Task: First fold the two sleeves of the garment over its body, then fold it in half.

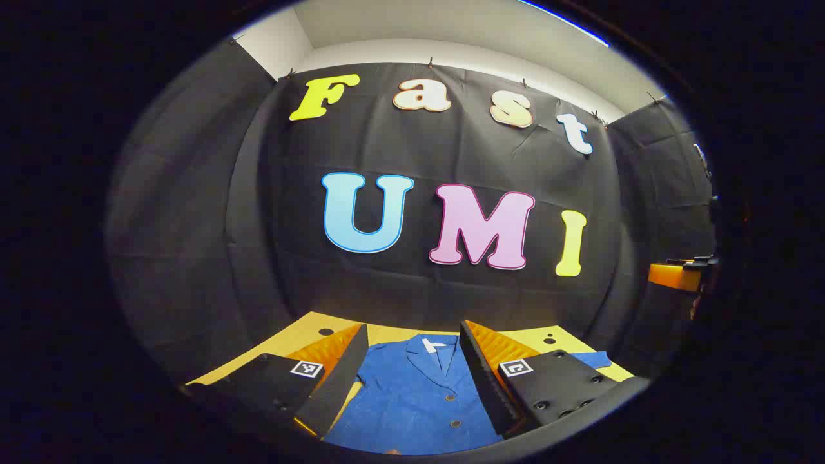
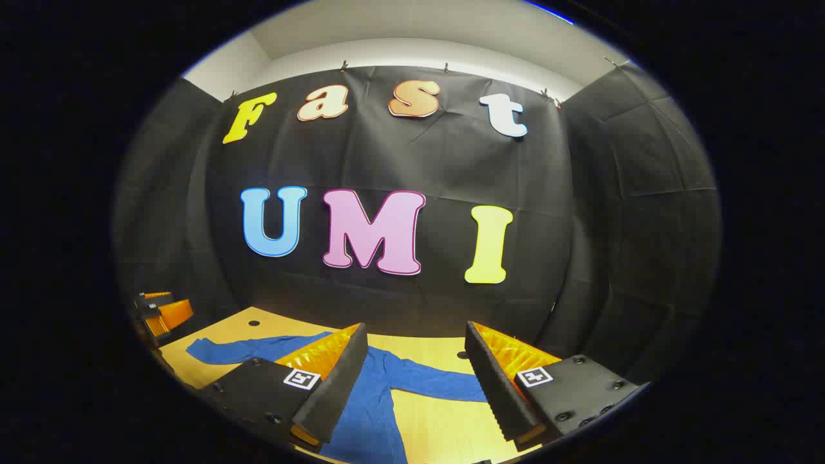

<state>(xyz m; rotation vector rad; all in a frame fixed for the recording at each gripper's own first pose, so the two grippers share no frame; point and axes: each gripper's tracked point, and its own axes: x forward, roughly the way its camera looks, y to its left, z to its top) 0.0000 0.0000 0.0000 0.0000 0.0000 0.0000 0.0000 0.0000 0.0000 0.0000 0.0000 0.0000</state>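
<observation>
A blue button-front garment [image 1: 412,393] lies flat on the yellow table [image 1: 303,332], collar toward the wall. My left gripper [image 1: 414,327] hovers open over its chest, with nothing between the fingers. In the right gripper view the garment [image 2: 367,412] lies spread out; one sleeve [image 2: 225,351] reaches left and the other sleeve [image 2: 445,386] reaches right. My right gripper [image 2: 416,325] is open above that right-hand sleeve and holds nothing. The right gripper [image 1: 677,274] also shows at the far right of the left gripper view, and the left gripper [image 2: 161,312] at the left edge of the right gripper view.
The table [image 2: 445,425] ends at the black cloth wall [image 2: 399,154] behind it. Small dark holes [image 2: 253,322] mark the tabletop near its back corners. Bare tabletop lies right of the garment's body.
</observation>
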